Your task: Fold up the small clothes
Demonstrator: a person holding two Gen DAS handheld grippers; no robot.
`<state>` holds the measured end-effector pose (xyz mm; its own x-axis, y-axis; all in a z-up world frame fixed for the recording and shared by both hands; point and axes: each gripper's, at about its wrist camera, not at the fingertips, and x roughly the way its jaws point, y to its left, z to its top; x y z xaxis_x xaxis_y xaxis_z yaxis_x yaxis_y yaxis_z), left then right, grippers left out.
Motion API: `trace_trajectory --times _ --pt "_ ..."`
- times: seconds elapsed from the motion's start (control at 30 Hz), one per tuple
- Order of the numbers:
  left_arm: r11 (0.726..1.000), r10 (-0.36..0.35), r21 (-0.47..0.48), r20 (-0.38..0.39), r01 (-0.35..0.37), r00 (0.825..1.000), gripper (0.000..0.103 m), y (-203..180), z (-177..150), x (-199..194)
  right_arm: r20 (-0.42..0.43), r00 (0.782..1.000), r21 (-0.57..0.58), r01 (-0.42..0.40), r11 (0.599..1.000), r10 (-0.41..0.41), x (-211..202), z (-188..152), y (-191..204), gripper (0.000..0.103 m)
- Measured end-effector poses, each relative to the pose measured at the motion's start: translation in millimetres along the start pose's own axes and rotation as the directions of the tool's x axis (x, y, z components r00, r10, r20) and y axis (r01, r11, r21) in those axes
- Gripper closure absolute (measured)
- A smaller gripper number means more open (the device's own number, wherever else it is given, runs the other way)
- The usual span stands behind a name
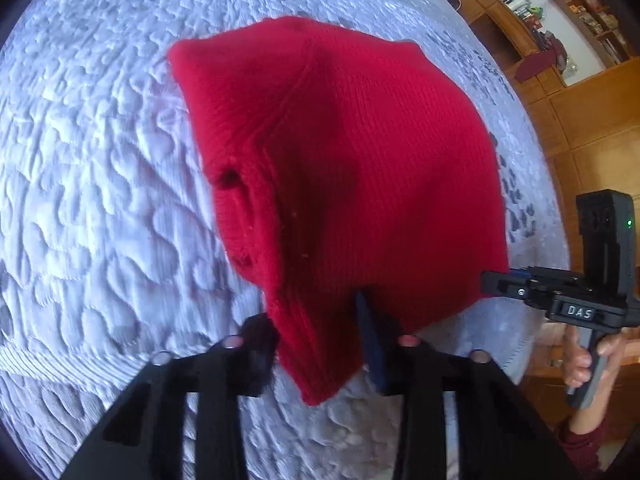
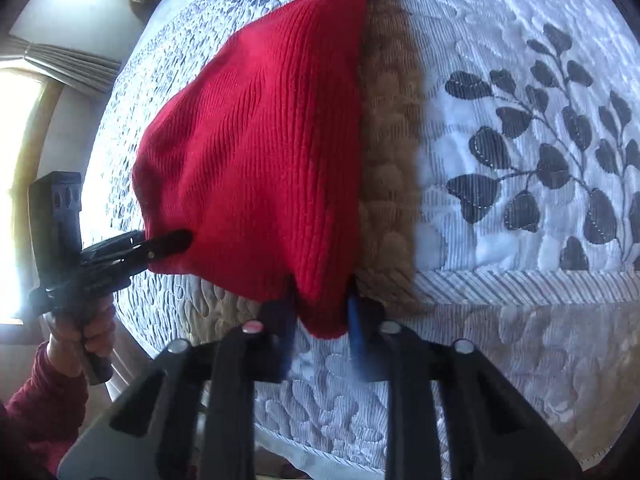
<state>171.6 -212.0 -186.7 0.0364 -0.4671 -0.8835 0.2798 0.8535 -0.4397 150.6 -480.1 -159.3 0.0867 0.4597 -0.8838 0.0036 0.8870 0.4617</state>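
Observation:
A red ribbed knit garment (image 1: pixel 352 152) hangs lifted over a white quilted bedspread (image 1: pixel 100 200). In the left wrist view its lower edge runs down between the fingers of my left gripper (image 1: pixel 316 316), which is shut on it. The right gripper (image 1: pixel 496 278) grips the same edge further right, held by a hand in a dark red sleeve. In the right wrist view the red garment (image 2: pixel 260 140) tapers down into my right gripper (image 2: pixel 320 306), shut on its corner. The left gripper (image 2: pixel 176 242) pinches the garment's left edge. The garment's far end rests on the bedspread (image 2: pixel 520 288).
The bedspread carries a dark leaf pattern (image 2: pixel 540 152) on the right. Its hem and the bed's edge (image 2: pixel 360 452) lie just under my right gripper. Wooden shelves and cabinets (image 1: pixel 560 80) stand beyond the bed. A bright window with a curtain (image 2: pixel 24 128) is at the left.

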Motion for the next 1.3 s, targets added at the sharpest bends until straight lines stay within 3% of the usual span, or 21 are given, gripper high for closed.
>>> trace_trajectory --times 0.2,0.3,0.43,0.67,0.73,0.83,0.97,1.03,1.1,1.3 --pt "0.999 0.015 0.042 -0.007 -0.015 1.000 0.083 -9.5 -10.0 -18.4 0.036 0.999 -0.066 0.000 0.998 0.002 -34.7 -8.1 7.0 0.088" --pt "0.996 0.066 0.067 -0.020 -0.064 0.998 0.083 -6.0 -14.4 -10.8 0.002 1.000 -0.078 0.022 0.997 -0.022 -23.0 -9.1 6.7 0.088" --pt "0.995 0.077 0.065 -0.018 -0.075 0.997 0.082 -2.6 -16.2 2.3 -0.030 0.997 -0.053 0.070 0.996 -0.072 6.2 -10.9 -6.1 0.088" --pt "0.981 0.134 0.138 0.046 -0.139 0.990 0.078 -16.7 -24.2 7.2 0.005 0.997 -0.027 0.077 0.997 -0.077 15.5 -11.7 -16.3 0.085" --pt "0.982 0.128 0.129 0.063 -0.135 0.990 0.075 -18.0 -22.7 7.4 0.028 0.996 -0.024 0.080 0.996 -0.079 12.3 -14.5 -15.6 0.080" --pt "0.981 0.168 0.080 0.110 -0.177 0.980 0.057 -14.2 -31.4 -6.6 0.093 0.985 -0.029 0.146 0.989 -0.143 -5.1 -29.6 -9.0 0.062" --pt "0.974 0.219 0.014 0.177 -0.225 0.960 0.048 -15.7 -40.8 -25.8 0.131 0.970 -0.027 0.209 0.978 -0.204 -22.3 -45.3 -1.3 0.049" --pt "0.965 0.258 -0.010 0.206 -0.262 0.944 0.039 -19.9 -46.8 -35.4 0.151 0.963 -0.031 0.232 0.972 -0.224 -29.1 -53.9 3.8 0.042" --pt "0.957 0.285 -0.019 0.230 -0.289 0.930 0.036 -25.1 -52.5 -42.9 0.170 0.954 -0.033 0.254 0.967 -0.245 -35.2 -61.9 12.2 0.033" --pt "0.936 0.344 -0.021 0.266 -0.351 0.901 0.033 -44.0 -72.6 -65.2 0.227 0.934 -0.026 0.290 0.957 -0.277 -53.7 -73.8 30.1 0.025"
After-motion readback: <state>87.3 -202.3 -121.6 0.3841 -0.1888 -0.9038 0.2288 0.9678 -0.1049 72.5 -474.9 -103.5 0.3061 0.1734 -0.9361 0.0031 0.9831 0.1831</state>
